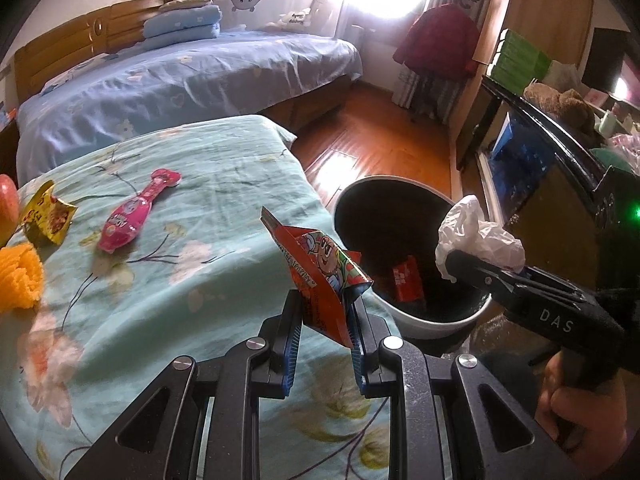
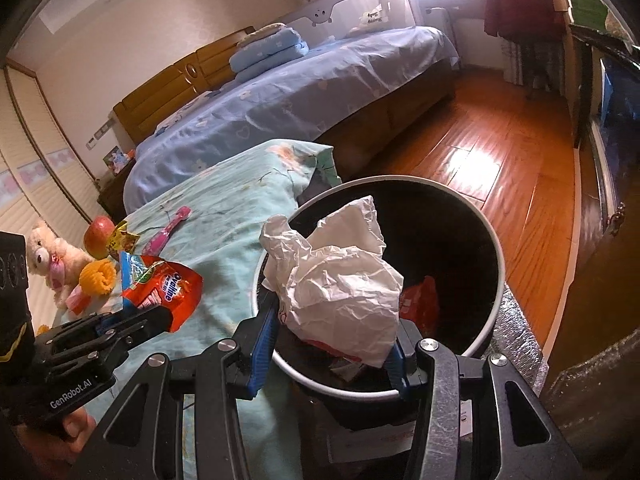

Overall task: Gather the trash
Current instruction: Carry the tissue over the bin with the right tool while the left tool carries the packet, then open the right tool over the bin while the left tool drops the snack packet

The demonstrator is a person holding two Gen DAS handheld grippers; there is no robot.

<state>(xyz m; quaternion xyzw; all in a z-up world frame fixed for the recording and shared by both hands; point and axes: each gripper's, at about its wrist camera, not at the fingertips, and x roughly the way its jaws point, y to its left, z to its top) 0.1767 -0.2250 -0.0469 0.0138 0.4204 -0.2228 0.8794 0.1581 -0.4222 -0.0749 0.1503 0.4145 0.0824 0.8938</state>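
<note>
Over the black bin (image 2: 460, 240), at its 9 o'clock rim, crumpled white paper (image 2: 340, 276) was gripped by the right gripper (image 2: 328, 344). An orange snack wrapper (image 1: 324, 276) was clamped in the left gripper (image 1: 326, 336), just beside the bin. A pink wrapper (image 1: 136, 210) was noted on the floral cover (image 1: 224, 200).

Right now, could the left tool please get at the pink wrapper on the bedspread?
Probably not yet: the left tool is shut on an orange wrapper. The pink wrapper lies uncovered, so the way is otherwise free.
</note>
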